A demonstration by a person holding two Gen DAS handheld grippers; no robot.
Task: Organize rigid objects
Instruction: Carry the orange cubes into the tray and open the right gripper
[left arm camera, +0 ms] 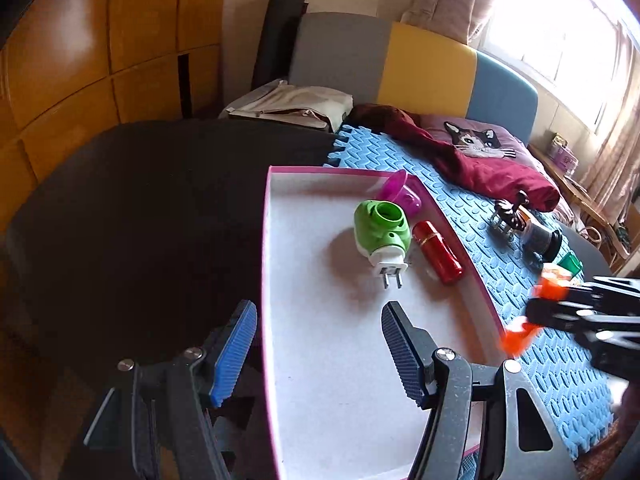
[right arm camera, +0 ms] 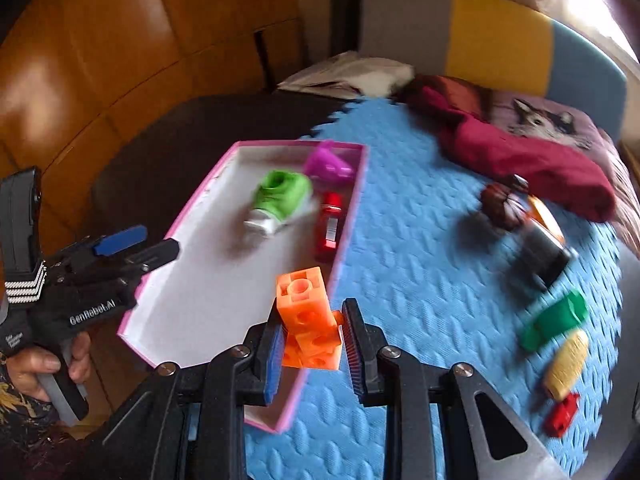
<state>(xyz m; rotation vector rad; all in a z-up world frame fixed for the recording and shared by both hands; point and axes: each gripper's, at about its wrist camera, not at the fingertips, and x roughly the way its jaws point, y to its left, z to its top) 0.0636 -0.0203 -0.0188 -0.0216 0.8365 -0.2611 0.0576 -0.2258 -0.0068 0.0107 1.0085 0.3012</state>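
A pink-rimmed white box point(left arm camera: 276, 240) point(right arm camera: 192, 216) lies on a blue foam mat. In it are a green plug-in device point(left arm camera: 382, 226) point(right arm camera: 282, 196), a red cylinder point(left arm camera: 438, 258) point(right arm camera: 330, 220) and a purple plastic piece point(left arm camera: 398, 192) point(right arm camera: 326, 164). My left gripper point(left arm camera: 316, 352) point(right arm camera: 136, 242) is open and empty over the box's near left edge. My right gripper point(right arm camera: 312, 340) is shut on orange building blocks point(right arm camera: 308, 312) above the box's right rim; in the left wrist view it shows blurred at the right point(left arm camera: 528, 312).
On the mat point(right arm camera: 420, 272) right of the box lie a dark hair claw point(right arm camera: 502, 204), a dark jar point(right arm camera: 540, 256), a green block point(right arm camera: 556, 320), a yellow piece point(right arm camera: 566, 364) and a red piece point(right arm camera: 562, 416). A maroon cloth point(right arm camera: 520, 160) lies behind. Wooden cabinets stand at left.
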